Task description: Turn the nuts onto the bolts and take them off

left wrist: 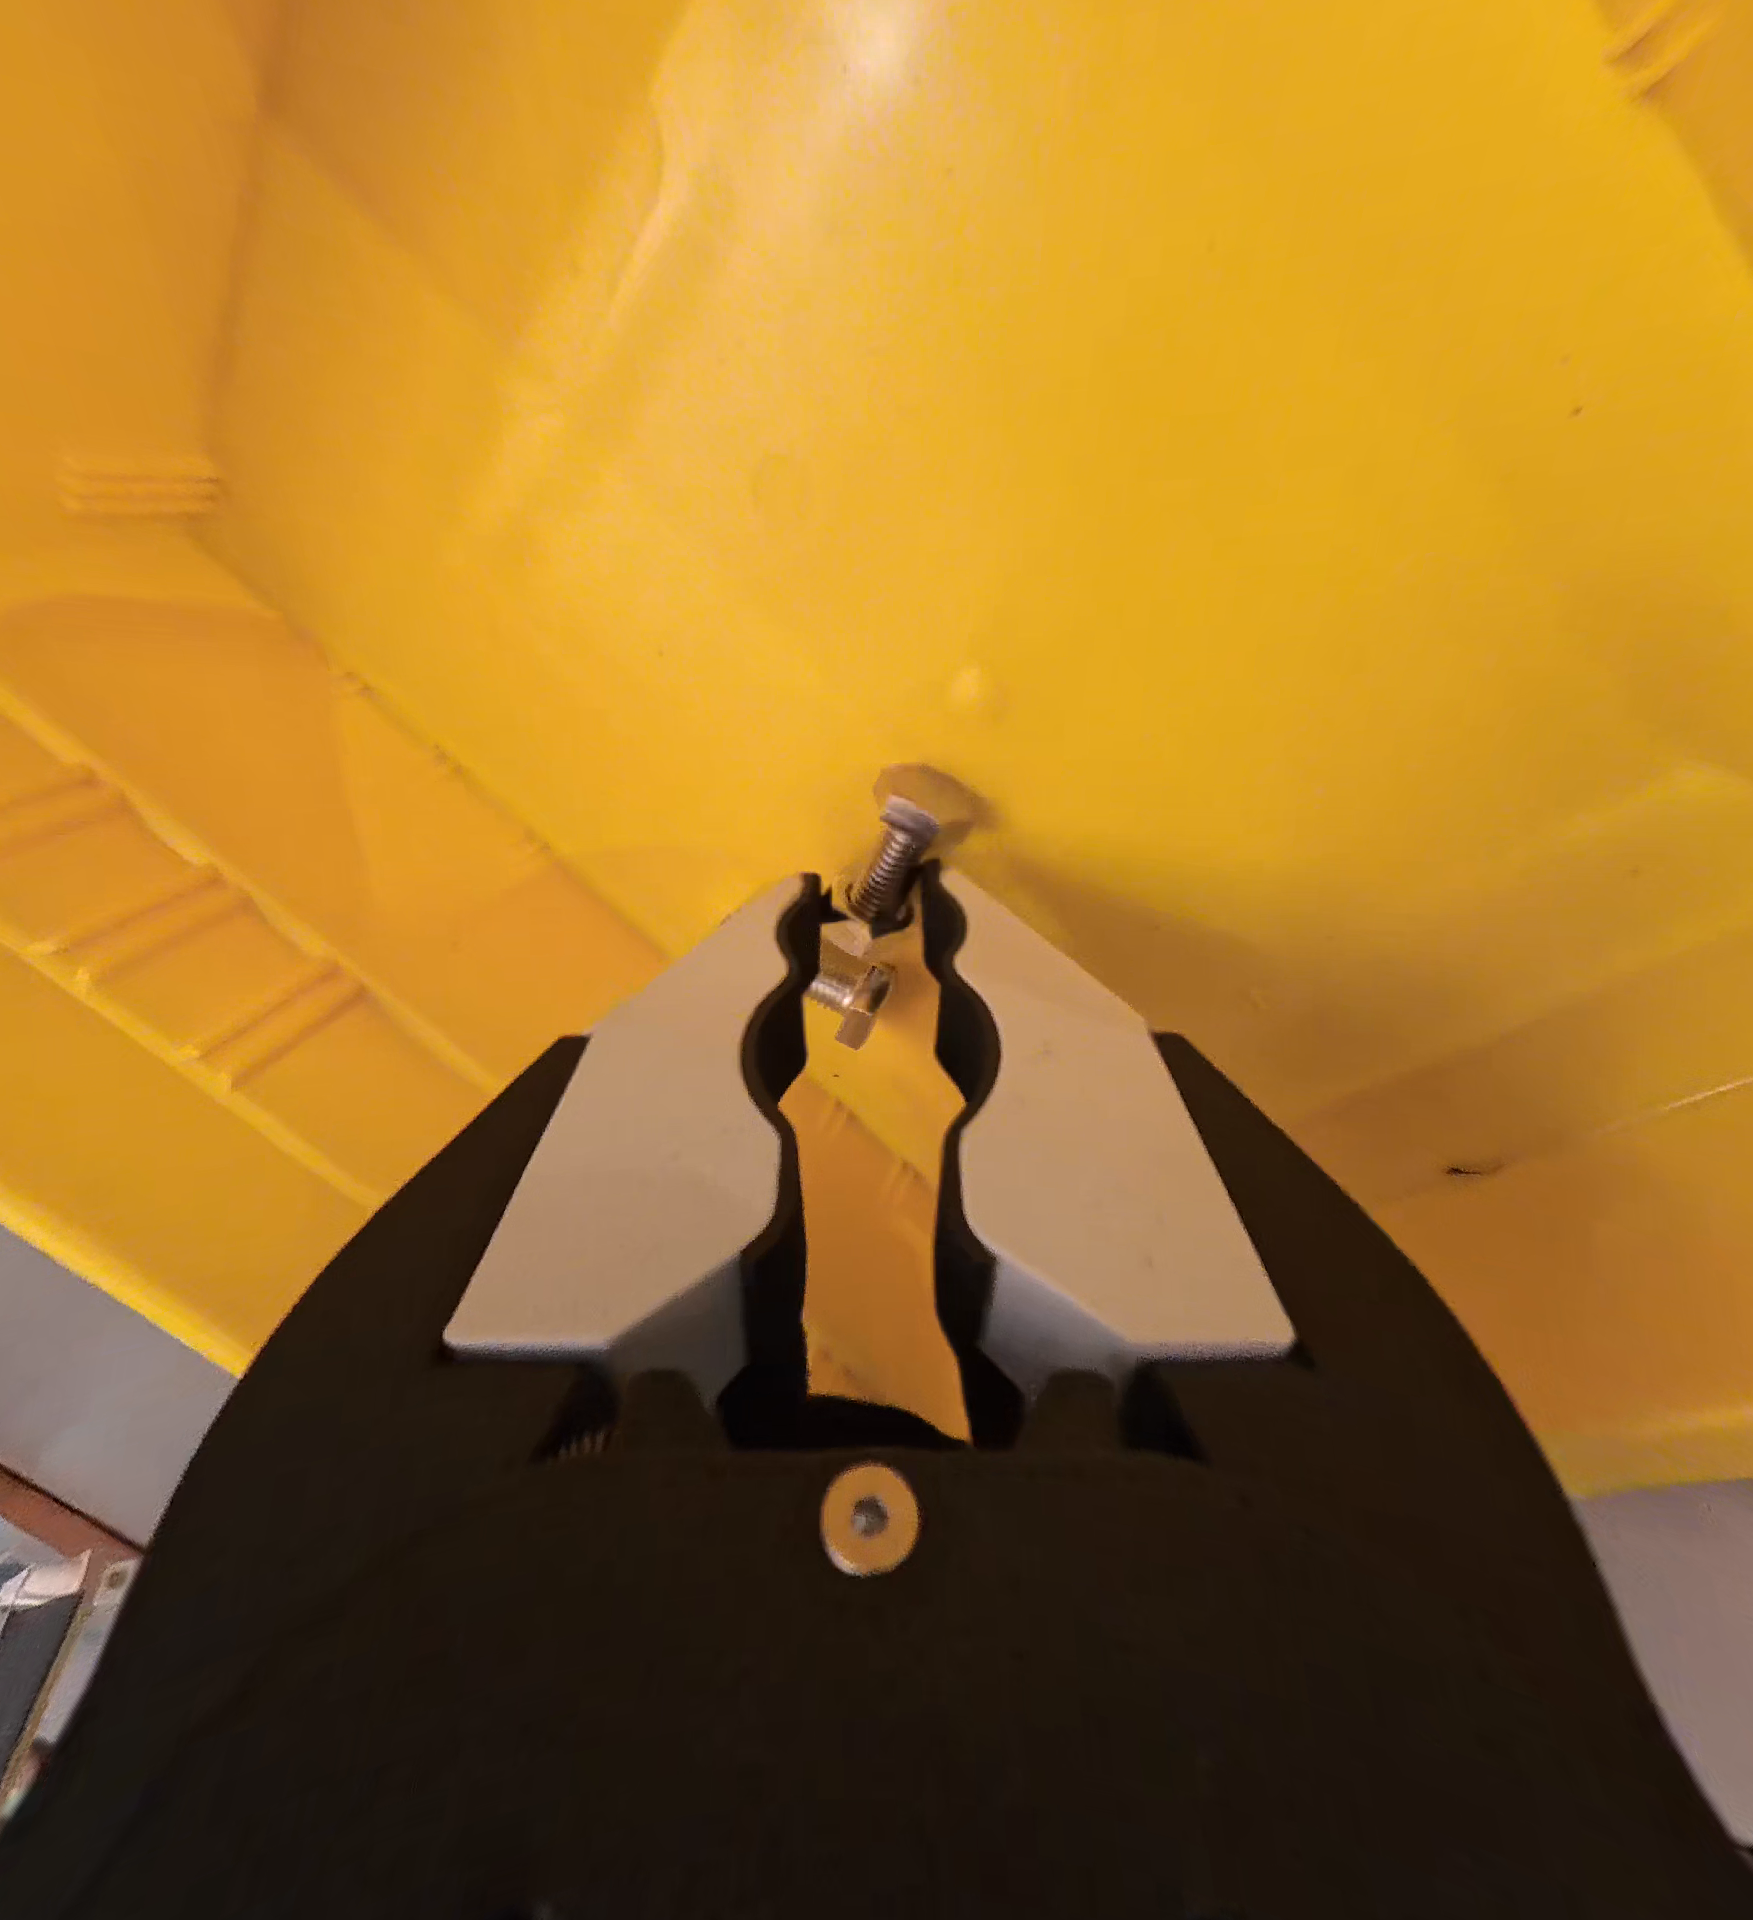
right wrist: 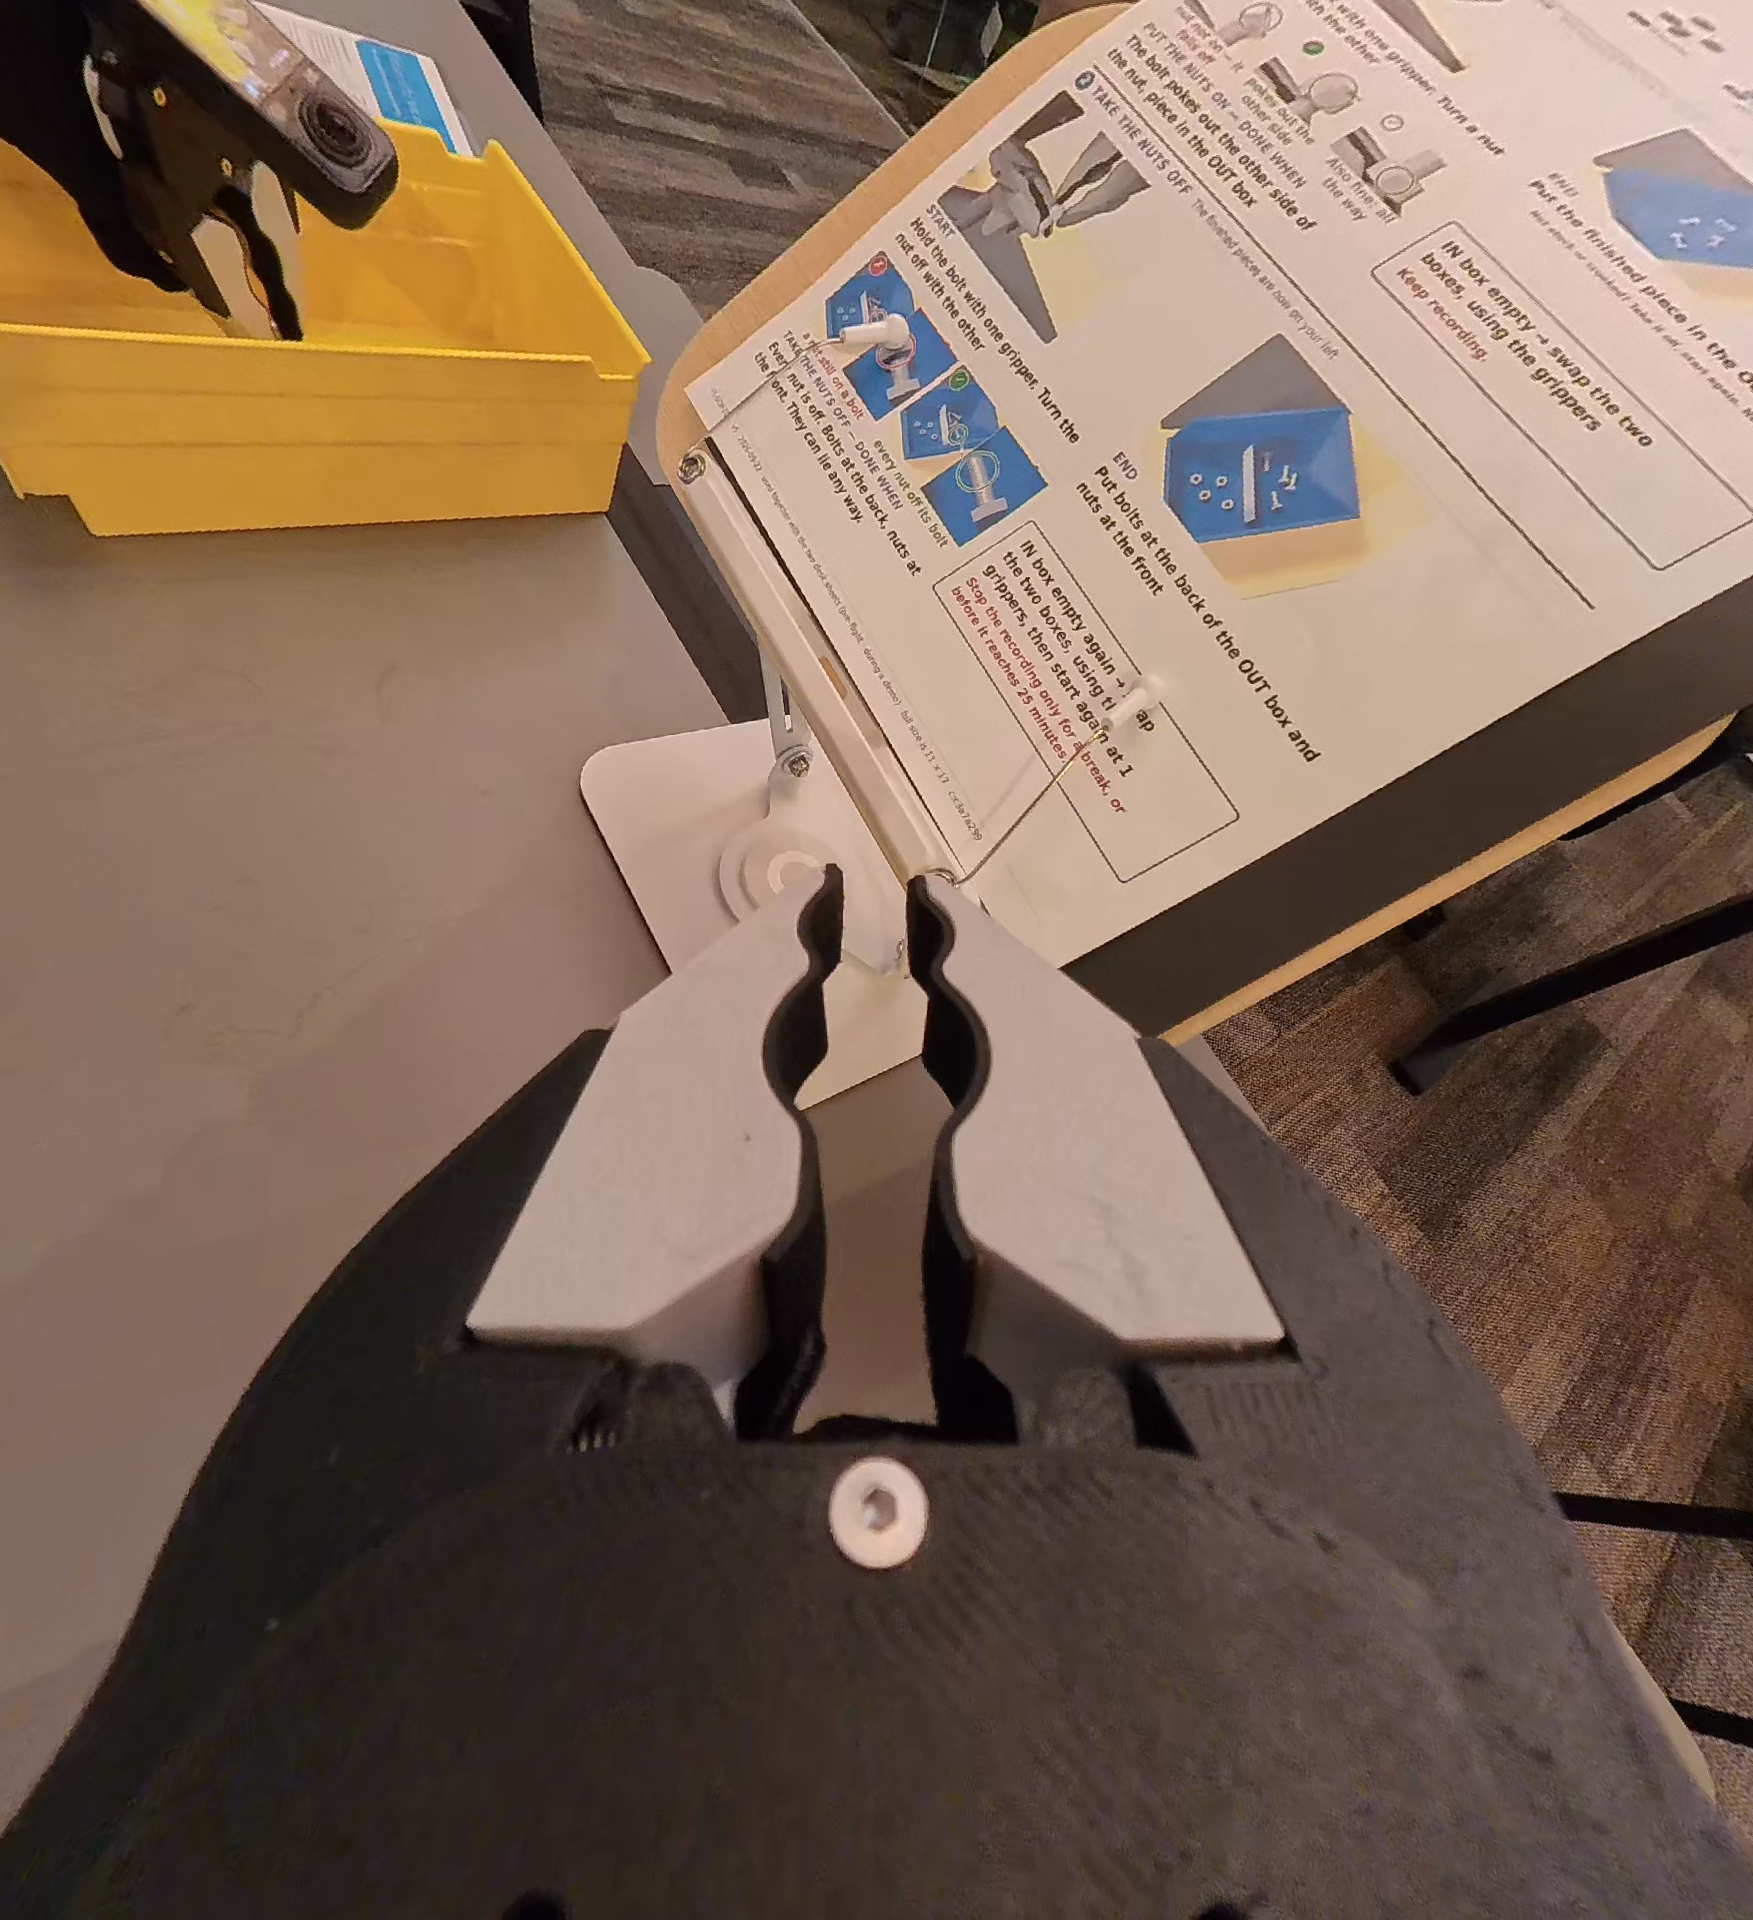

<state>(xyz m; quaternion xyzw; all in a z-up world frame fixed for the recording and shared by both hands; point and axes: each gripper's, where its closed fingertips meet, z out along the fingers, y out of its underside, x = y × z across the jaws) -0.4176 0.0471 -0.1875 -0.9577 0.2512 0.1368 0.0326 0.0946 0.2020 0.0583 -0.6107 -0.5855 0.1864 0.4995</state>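
Observation:
In the left wrist view my left gripper (left wrist: pixel 874 896) reaches down into a yellow bin (left wrist: pixel 1163 468). Its tips are closed on the threaded shank of a silver bolt (left wrist: pixel 884 847), whose hex head points away from me onto the bin floor. A second silver bolt (left wrist: pixel 851 1000) lies on the bin floor, showing between the fingers just behind the tips. I see no nut. In the right wrist view my right gripper (right wrist: pixel 874 899) hovers empty over the grey table (right wrist: pixel 228 883), its jaws a narrow gap apart. The left gripper (right wrist: pixel 248 301) shows far off inside the yellow bin (right wrist: pixel 332 436).
A printed instruction sheet (right wrist: pixel 1267 416) leans on a wooden board held by a white stand, whose base (right wrist: pixel 664 821) sits just ahead of my right gripper. The table edge runs to the right, with carpet and dark chair legs (right wrist: pixel 1578 987) beyond. The tips of one gripper are about 60 cm away from the tips of the other.

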